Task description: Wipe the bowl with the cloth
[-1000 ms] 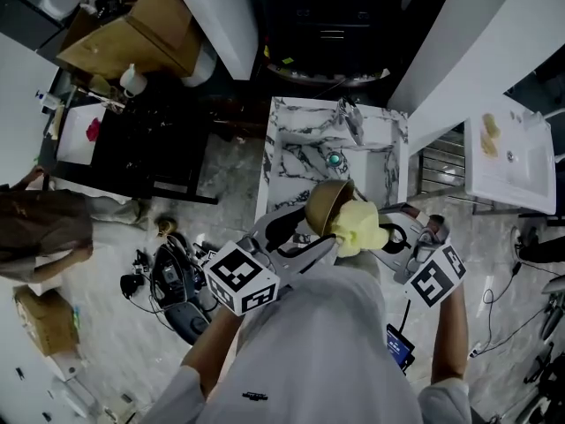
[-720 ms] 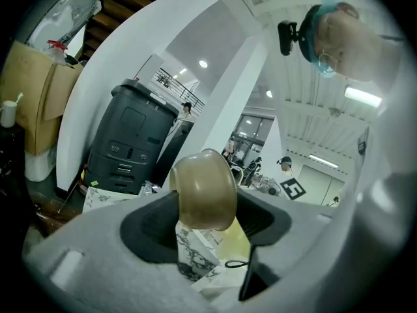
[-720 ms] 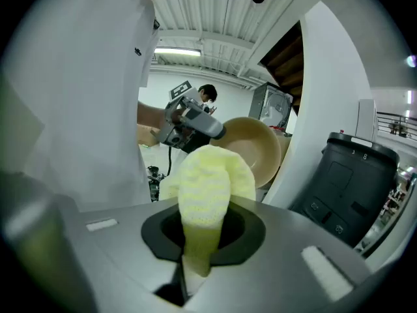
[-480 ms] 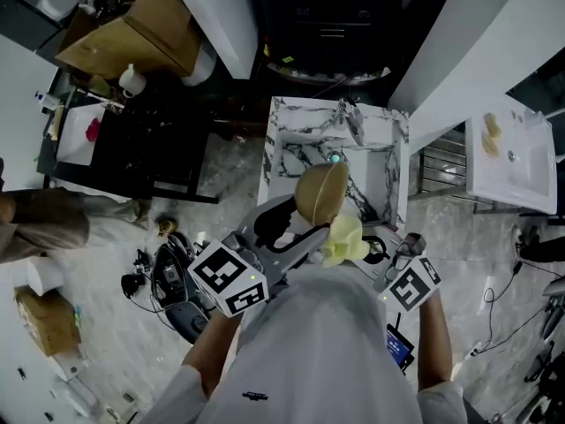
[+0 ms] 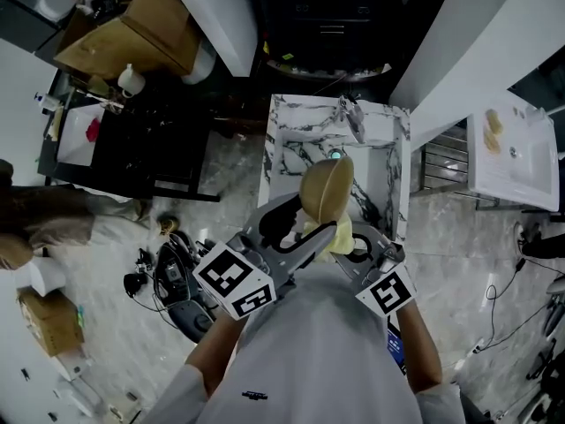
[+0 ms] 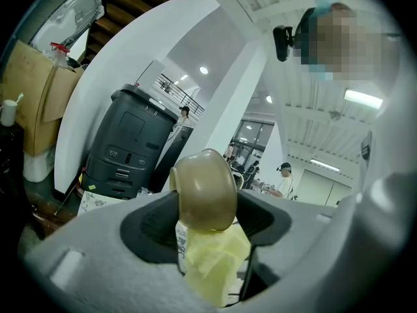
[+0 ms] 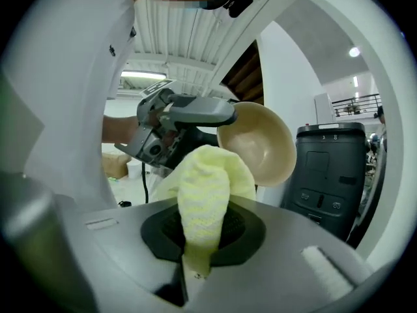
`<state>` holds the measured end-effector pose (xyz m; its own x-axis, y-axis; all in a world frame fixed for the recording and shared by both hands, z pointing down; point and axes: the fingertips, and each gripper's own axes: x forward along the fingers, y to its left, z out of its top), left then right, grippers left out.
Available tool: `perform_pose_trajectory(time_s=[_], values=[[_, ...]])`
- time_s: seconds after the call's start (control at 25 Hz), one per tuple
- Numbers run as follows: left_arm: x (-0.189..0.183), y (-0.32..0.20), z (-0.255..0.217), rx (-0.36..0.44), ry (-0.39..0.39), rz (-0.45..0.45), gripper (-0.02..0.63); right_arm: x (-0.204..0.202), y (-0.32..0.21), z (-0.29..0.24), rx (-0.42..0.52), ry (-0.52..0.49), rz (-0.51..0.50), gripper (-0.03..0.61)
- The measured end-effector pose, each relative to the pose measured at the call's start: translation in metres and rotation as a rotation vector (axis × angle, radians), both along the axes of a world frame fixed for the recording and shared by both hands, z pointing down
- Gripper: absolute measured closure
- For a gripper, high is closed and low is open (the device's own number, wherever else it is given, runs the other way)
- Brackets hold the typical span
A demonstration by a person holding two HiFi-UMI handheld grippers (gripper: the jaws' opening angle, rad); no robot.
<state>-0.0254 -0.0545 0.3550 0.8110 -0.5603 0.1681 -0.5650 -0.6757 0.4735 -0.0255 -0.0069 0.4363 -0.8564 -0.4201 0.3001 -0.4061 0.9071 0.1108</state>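
Left gripper (image 6: 207, 230): jaws closed on the rim of the bowl (image 6: 206, 189), which stands on edge between them, held up in the air with its outer side toward this gripper's camera.
Right gripper (image 7: 202, 243): jaws pinched tight on the yellow cloth (image 7: 207, 201); a bunched wad sticks out past the tips and a thin tail runs back between them.
Bowl: just ahead of the right jaws' tips and a little above them, with its hollow turned toward them.
Cloth against bowl: the wad reaches the bowl's lower edge and shows just under the bowl, between the left jaws. Whether it is pressing on the surface or only brushing it cannot be told.
Done: both things are gripped, and the bowl is lifted and tipped to face the cloth.
Progress: probably somewhere within the wiping itself. The hollow looks plain and matt, with nothing to show which parts the cloth has covered.
Left: most likely rubbing the wad round the hollow and along the rim, turning the bowl as needed, then setting it down.
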Motion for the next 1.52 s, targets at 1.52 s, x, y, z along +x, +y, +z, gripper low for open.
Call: perform_pose_trajectory(time_s=[1.52], values=[[0.026,0.045,0.014,-0.041,-0.008,0.193,0.336,0.075,-0.074,-0.014,0.044,-0.143,0.252,0.546]])
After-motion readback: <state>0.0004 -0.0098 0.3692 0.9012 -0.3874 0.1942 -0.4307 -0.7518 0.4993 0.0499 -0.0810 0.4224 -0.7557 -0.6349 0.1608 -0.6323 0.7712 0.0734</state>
